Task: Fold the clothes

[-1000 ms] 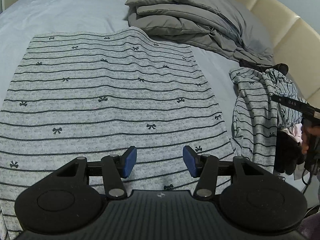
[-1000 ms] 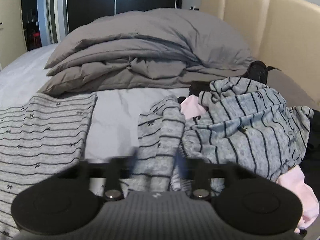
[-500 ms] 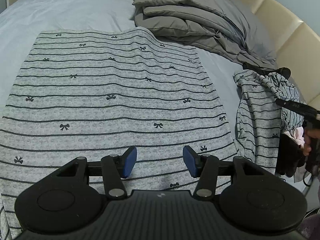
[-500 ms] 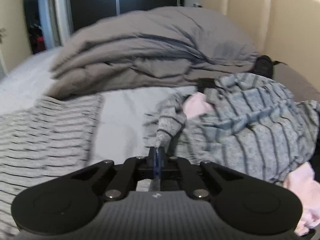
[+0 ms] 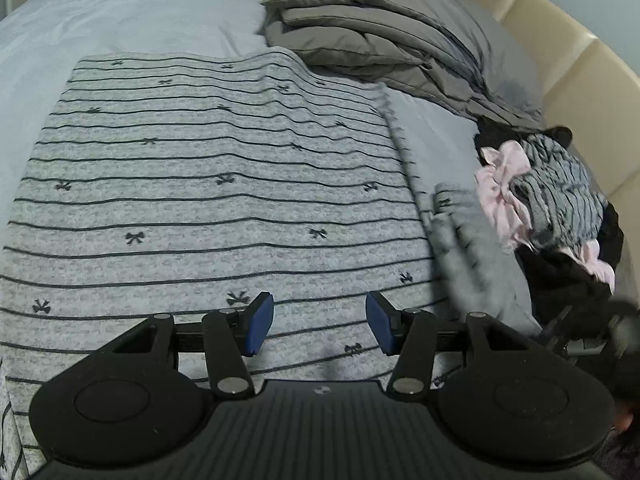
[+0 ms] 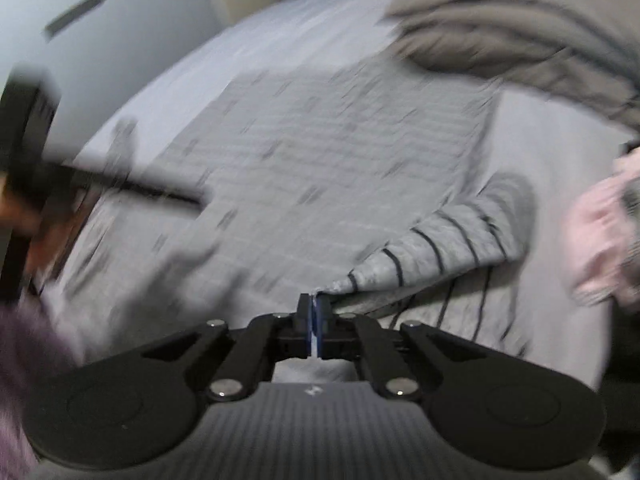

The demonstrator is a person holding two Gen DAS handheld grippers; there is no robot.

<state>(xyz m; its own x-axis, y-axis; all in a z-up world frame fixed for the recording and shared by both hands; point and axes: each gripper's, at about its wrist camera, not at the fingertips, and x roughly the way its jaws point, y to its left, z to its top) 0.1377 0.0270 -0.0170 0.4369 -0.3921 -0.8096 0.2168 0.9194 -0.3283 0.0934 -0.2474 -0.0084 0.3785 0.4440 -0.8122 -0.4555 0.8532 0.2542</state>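
Note:
A grey garment with thin dark stripes and small bows point(image 5: 208, 184) lies spread flat on the bed. My left gripper point(image 5: 319, 326) hovers open over its near edge, nothing between the blue pads. My right gripper point(image 6: 314, 312) is shut on the end of a striped grey sleeve point(image 6: 452, 240), which stretches from the jaws toward the right of the flat garment point(image 6: 320, 152). That sleeve shows blurred in the left wrist view point(image 5: 468, 256). The right wrist view is motion-blurred.
A folded grey duvet point(image 5: 380, 28) lies at the head of the bed by a beige headboard point(image 5: 568, 64). A heap of pink, black and striped clothes point(image 5: 548, 192) sits at the right. The left gripper and a hand point(image 6: 24, 200) show blurred.
My right gripper closed on the striped sleeve and pulled it out of the heap, swinging left toward the flat garment. The left gripper stayed open and drifted slightly.

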